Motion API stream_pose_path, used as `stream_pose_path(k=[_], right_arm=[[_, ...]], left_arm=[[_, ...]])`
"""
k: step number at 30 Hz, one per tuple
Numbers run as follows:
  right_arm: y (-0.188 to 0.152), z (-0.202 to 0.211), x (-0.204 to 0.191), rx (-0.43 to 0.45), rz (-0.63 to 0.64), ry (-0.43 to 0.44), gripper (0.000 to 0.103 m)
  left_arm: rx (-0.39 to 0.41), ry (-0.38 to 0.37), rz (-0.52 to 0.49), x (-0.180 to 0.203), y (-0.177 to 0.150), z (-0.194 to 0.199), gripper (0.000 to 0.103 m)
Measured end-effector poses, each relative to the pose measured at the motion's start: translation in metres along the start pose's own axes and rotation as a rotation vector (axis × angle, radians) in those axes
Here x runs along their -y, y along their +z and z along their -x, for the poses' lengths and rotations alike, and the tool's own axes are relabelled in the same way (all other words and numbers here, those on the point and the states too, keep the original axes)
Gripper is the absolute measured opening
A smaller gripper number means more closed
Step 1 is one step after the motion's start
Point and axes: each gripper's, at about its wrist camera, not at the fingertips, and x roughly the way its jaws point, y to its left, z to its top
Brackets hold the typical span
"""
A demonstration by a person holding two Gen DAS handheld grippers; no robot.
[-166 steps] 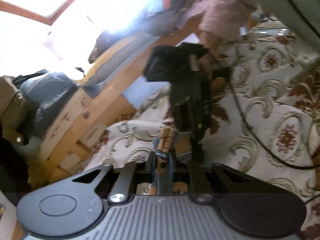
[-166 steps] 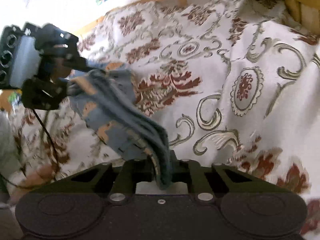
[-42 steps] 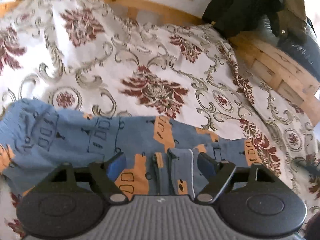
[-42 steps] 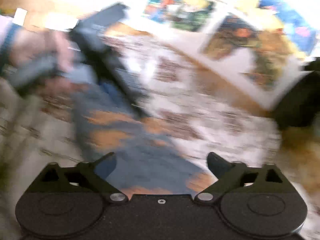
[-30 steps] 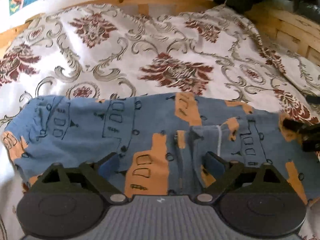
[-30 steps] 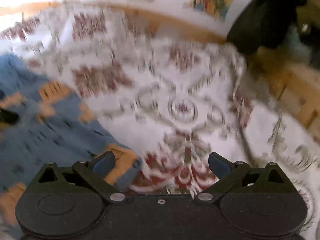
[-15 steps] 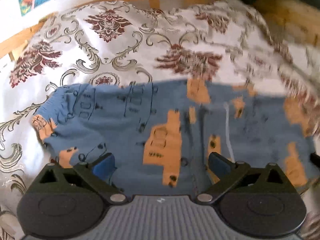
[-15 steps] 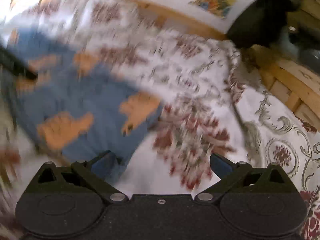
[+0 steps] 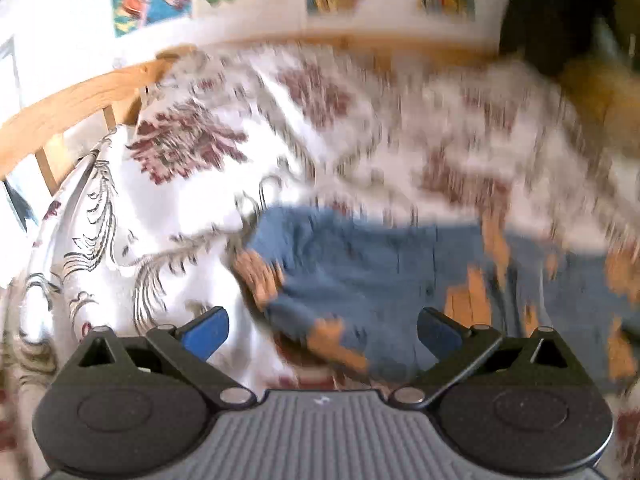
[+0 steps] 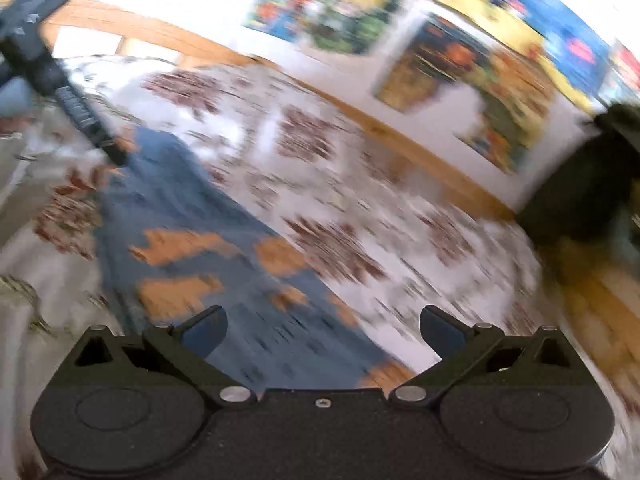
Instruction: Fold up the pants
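Note:
Blue pants [image 9: 400,276] with orange prints lie flat on the floral bedspread [image 9: 208,152], their left end just ahead of my left gripper [image 9: 322,330]. That gripper is open, with nothing between its blue pads. In the right wrist view the same pants [image 10: 208,248] stretch away to the upper left. My right gripper [image 10: 323,330] is open above their near end and holds nothing. The left gripper's dark body [image 10: 60,80] shows at the pants' far end. Both views are motion-blurred.
A wooden bed rail [image 9: 80,96] runs along the far edge of the bed. Colourful posters [image 10: 460,56] hang on the white wall behind it. A dark bundle [image 10: 592,184] rests on a wooden frame at the right.
Both grippers, earlier shut on the pants, are open and the pants lie flat. In the last second the left gripper swung toward the pants' left end and the right gripper turned back over them.

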Motion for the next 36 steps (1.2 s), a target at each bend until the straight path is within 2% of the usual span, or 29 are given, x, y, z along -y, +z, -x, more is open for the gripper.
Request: stream_pose_path(k=[2,5,6,8,9,10,12,15,21,24,26,28,31,33,36], right_arm=[[0.016,-0.010,-0.004,0.035,0.013,0.038,0.102],[0.030,-0.031,-0.008,0.034,0.010,0.079,0.102],[0.026,-0.042,-0.012,-0.001,0.019,0.092,0.102],[0.007,-0.071,-0.032,-0.137,0.035,0.134,0.102],[-0.003,-0.071,-0.031,-0.088,-0.056,0.118,0.102],[-0.010,-0.070,-0.026,-0.074,-0.131,0.127,0.102],[-0.009,-0.074,-0.020,-0.092,-0.170,0.158,0.102],[-0.010,-0.079,-0.015,-0.115,-0.228,0.187,0.102],[-0.013,-0.075,-0.026,-0.089,-0.186,0.142,0.102],[-0.013,-0.069,-0.037,-0.061,-0.120,0.085,0.102],[-0.013,-0.066,-0.046,-0.040,-0.070,0.043,0.102],[-0.012,-0.063,-0.054,-0.021,-0.025,0.007,0.102],[-0.013,-0.060,-0.061,-0.003,0.024,-0.030,0.102],[-0.013,-0.061,-0.062,-0.001,0.031,-0.034,0.102],[-0.013,-0.062,-0.059,-0.011,0.003,-0.014,0.102]], left_arm=[[0.065,-0.052,0.086,-0.021,-0.006,-0.009,0.103],[0.050,-0.050,0.157,-0.033,-0.002,-0.032,0.103],[0.066,-0.055,0.170,-0.033,0.000,-0.035,0.103],[0.086,-0.058,0.182,-0.034,0.000,-0.042,0.103],[0.096,-0.050,0.180,-0.033,0.000,-0.046,0.103],[0.106,-0.042,0.166,-0.032,0.000,-0.049,0.103],[0.113,-0.039,0.138,-0.033,-0.002,-0.053,0.103],[0.118,-0.057,0.153,-0.035,0.000,-0.056,0.103],[0.140,-0.130,0.253,-0.049,0.002,-0.056,0.103],[0.169,-0.231,0.407,-0.068,0.000,-0.055,0.103],[0.181,-0.259,0.478,-0.078,-0.001,-0.054,0.100],[0.169,-0.225,0.484,-0.079,-0.001,-0.056,0.094],[0.135,-0.149,0.399,-0.067,0.002,-0.060,0.087],[0.122,-0.118,0.364,-0.061,0.003,-0.060,0.083],[0.119,-0.106,0.363,-0.060,0.002,-0.058,0.077]])
